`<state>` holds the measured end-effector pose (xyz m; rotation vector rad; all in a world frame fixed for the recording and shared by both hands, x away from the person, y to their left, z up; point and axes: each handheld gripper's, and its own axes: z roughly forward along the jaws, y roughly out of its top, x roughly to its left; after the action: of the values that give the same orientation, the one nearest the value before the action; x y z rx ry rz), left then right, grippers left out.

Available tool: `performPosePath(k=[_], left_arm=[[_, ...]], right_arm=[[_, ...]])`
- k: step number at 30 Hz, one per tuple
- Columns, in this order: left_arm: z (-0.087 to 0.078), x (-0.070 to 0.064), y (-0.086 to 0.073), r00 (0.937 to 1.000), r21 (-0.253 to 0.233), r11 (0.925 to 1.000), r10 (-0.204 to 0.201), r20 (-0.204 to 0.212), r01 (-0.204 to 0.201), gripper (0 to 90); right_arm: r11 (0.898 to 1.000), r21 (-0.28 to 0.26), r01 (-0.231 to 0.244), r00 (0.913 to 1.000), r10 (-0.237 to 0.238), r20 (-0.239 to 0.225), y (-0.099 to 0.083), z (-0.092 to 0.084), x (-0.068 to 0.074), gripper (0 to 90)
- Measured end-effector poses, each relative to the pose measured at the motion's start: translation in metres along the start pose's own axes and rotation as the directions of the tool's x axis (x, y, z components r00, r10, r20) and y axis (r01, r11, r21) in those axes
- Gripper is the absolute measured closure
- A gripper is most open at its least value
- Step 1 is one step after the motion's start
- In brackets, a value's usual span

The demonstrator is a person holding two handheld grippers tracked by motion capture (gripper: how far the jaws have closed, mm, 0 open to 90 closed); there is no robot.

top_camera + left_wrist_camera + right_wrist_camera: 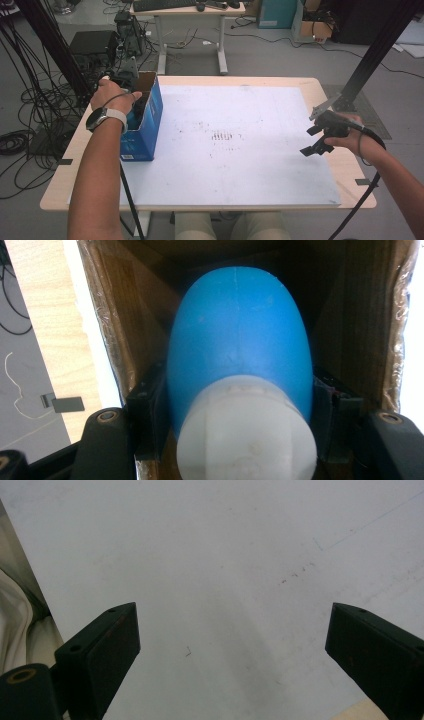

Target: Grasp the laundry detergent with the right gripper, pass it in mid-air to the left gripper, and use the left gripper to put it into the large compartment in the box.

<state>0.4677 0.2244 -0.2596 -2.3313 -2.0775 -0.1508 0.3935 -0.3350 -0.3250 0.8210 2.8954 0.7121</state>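
Left gripper view: a blue bottle (240, 345) with a white cap (247, 432) is squeezed between the two black jaws of the left tool (240, 415), one jaw on each side, just above the cap. The left tool is closed on the bottle. The white cap is turned toward the camera, and the round blue end is pointed away, deeper into a brown cardboard box (125, 315). So the long line of the bottle is run from the tool straight into the box. The brown inner walls of the box are seen on both sides of the bottle. Whether the bottle is touched by the bottom of the box cannot be told.

From the high view, the left tool (131, 90) is seen pushed down into the open top of the box (145, 127), which is blue on the outside. The box is stood near the left edge of the desk (310, 85), on a big white sheet (240, 150). The left hand (112, 97) is held over the box.

The right tool (314, 139) is held well apart from the box, over the right side of the sheet. Its jaws are spread wide, and nothing is held between them. In the right gripper view, the white sheet (215, 555) is seen between the two jaws.
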Motion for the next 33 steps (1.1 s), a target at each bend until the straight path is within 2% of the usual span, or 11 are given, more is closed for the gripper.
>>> performPosePath(k=[23, 25, 26, 27, 30, 31, 33], left_arm=[[-0.0001, 0.0003, -0.0012, 1.0000, -0.004, 1.0000, 0.001, 0.000, -0.001, 37.2], [0.0000, 0.0004, -0.0013, 1.0000, -0.005, 1.0000, -0.001, 0.003, 0.001, 37.2], [0.0003, -0.0005, -0.0015, 0.9998, -0.008, 0.9999, -0.015, 0.009, 0.015, 37.2], [0.0002, 0.0006, -0.0013, 1.0000, -0.007, 1.0000, 0.000, 0.002, 0.000, 37.2], [0.0004, 0.0001, -0.0015, 0.9999, -0.008, 0.9999, -0.010, 0.007, 0.010, 37.2], [0.0001, 0.0007, -0.0013, 1.0000, -0.006, 1.0000, 0.001, 0.004, -0.001, 37.2], [0.0003, 0.0000, -0.0016, 0.9999, -0.008, 0.9999, -0.011, 0.007, 0.011, 37.2]], right_arm=[[1.000, -0.002, 0.001, 1.0000, -0.001, 0.000, -0.0002, -0.0006, -0.0001, 7.2], [1.000, -0.001, 0.000, 1.0000, 0.000, 0.000, -0.0001, -0.0006, -0.0003, 7.2], [1.000, -0.001, 0.001, 1.0000, -0.001, 0.000, -0.0001, -0.0006, -0.0003, 7.2], [1.000, -0.002, 0.003, 1.0000, -0.003, -0.001, 0.0001, -0.0005, -0.0003, 7.2], [1.000, -0.002, 0.002, 1.0000, -0.002, 0.000, 0.0003, -0.0001, -0.0001, 7.2], [1.000, -0.001, 0.002, 1.0000, -0.002, -0.001, 0.0004, -0.0001, -0.0001, 7.2], [1.000, -0.004, 0.004, 1.0000, -0.004, 0.000, 0.0004, 0.0000, -0.0002, 7.2]])
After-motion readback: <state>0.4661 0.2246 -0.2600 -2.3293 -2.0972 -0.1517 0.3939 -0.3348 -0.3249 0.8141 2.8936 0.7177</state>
